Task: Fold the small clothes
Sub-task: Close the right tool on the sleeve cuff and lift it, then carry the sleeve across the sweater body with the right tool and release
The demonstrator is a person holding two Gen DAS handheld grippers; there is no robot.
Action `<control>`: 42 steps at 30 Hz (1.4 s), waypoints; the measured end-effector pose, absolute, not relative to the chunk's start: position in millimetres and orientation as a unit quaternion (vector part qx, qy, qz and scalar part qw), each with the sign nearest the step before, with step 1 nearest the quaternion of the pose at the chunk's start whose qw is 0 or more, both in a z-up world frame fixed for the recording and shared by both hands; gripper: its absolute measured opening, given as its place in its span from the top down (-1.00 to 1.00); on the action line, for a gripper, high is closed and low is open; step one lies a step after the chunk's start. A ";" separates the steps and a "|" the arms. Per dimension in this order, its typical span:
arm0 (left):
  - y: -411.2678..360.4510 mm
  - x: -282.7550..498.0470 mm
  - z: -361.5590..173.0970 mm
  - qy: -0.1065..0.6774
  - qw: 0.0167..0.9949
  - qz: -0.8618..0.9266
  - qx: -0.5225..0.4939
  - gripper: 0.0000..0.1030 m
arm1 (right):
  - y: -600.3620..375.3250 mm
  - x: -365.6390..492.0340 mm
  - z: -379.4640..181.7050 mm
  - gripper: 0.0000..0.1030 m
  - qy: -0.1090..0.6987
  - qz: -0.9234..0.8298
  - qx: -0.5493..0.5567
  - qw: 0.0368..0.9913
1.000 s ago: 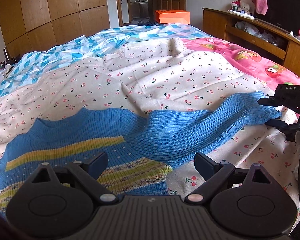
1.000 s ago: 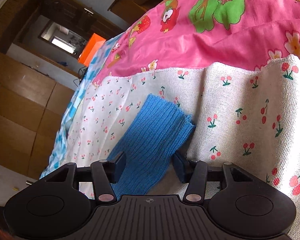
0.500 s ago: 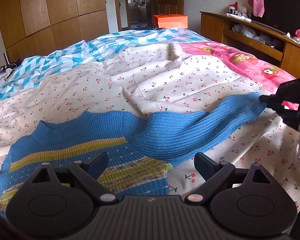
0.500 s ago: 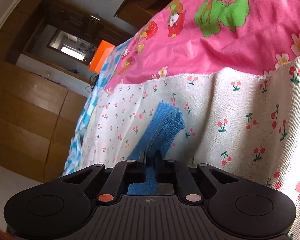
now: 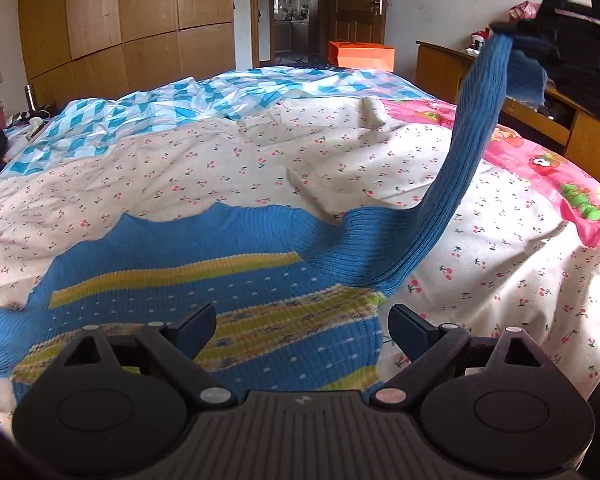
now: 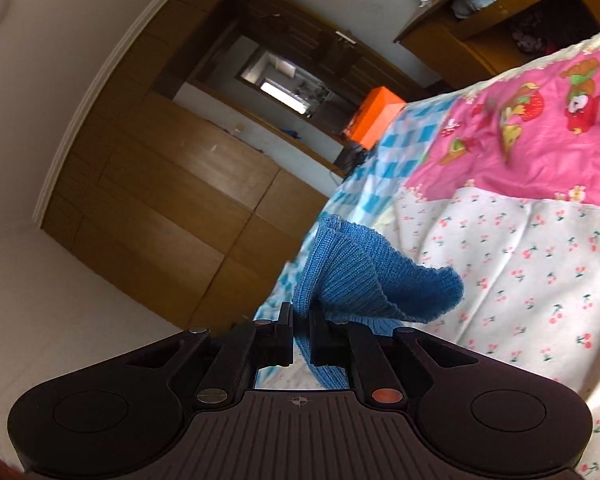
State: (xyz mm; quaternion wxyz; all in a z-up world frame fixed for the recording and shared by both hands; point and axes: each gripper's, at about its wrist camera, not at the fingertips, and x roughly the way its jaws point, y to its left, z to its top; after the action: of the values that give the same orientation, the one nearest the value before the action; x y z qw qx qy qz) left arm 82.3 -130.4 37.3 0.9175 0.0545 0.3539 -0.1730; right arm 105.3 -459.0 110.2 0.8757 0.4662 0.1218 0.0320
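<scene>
A small blue knit sweater (image 5: 180, 272) with yellow stripes lies flat on the cherry-print bed cover (image 5: 220, 168). Its right sleeve (image 5: 464, 152) rises steeply up to the right. My right gripper (image 5: 512, 32) is shut on the sleeve cuff (image 6: 364, 276), high above the bed; in the right wrist view the cuff sticks out between the closed fingers (image 6: 302, 336). My left gripper (image 5: 302, 328) is open and empty, low over the sweater's hem.
A pink cartoon-print quilt (image 5: 560, 168) covers the bed's right side and a blue-white checked one (image 5: 160, 108) the far end. A wooden cabinet (image 5: 540, 112) stands to the right, wardrobes (image 5: 120, 32) behind, with an orange box (image 5: 360, 54) near the door.
My right gripper closed on the sleeve cuff and lifted it from the bed, high up. The sleeve now hangs stretched. My left gripper stayed open over the hem.
</scene>
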 end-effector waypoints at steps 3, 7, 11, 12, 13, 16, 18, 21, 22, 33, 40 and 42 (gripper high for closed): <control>-102.4 79.9 36.0 0.353 0.922 -0.153 0.043 -0.88 | -418.7 123.7 134.0 0.84 0.133 0.081 0.441 0.884; -59.6 72.9 33.2 0.354 0.927 -0.120 0.027 -0.88 | -342.7 158.2 147.8 0.84 0.181 0.143 0.378 0.897; -15.7 62.3 28.8 0.353 0.932 -0.079 0.011 -0.88 | -258.4 184.6 129.2 0.84 0.251 0.194 0.317 0.894; -4.7 59.6 26.9 0.354 0.933 -0.067 0.006 -0.88 | -234.2 191.1 118.4 0.84 0.273 0.206 0.300 0.891; 5.2 57.7 24.8 0.354 0.933 -0.057 0.001 -0.88 | -213.7 197.4 107.0 0.84 0.292 0.216 0.285 0.887; 30.3 53.4 18.5 0.359 0.933 -0.030 -0.016 -0.88 | -152.9 208.5 74.5 0.84 0.341 0.233 0.226 0.882; 43.9 50.3 14.0 0.361 0.932 -0.014 -0.026 -0.88 | -112.6 210.1 47.2 0.84 0.381 0.251 0.175 0.873; 60.4 48.0 8.9 0.364 0.930 0.000 -0.045 -0.88 | -67.1 202.4 10.3 0.79 0.437 0.276 0.115 0.848; 64.0 48.6 7.9 0.364 0.930 0.001 -0.053 -0.88 | -59.6 201.5 3.4 0.76 0.447 0.277 0.105 0.844; 70.0 49.6 7.9 0.351 0.934 0.004 -0.067 -0.88 | -64.3 188.3 10.3 0.43 0.437 0.313 0.082 0.839; 64.7 78.8 14.8 0.318 0.946 -0.014 -0.057 -0.88 | -140.4 188.3 15.1 0.43 0.419 0.212 0.109 0.876; 58.8 93.6 12.7 0.316 0.948 -0.013 -0.043 -0.88 | -176.0 190.2 11.2 0.42 0.419 0.153 0.125 0.886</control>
State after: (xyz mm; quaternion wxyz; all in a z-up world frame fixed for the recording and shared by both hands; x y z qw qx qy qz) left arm 93.6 58.8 12.7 0.9477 -0.0428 0.3161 -0.0134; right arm 190.2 -176.0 11.2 0.8861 0.1247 0.4192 0.1531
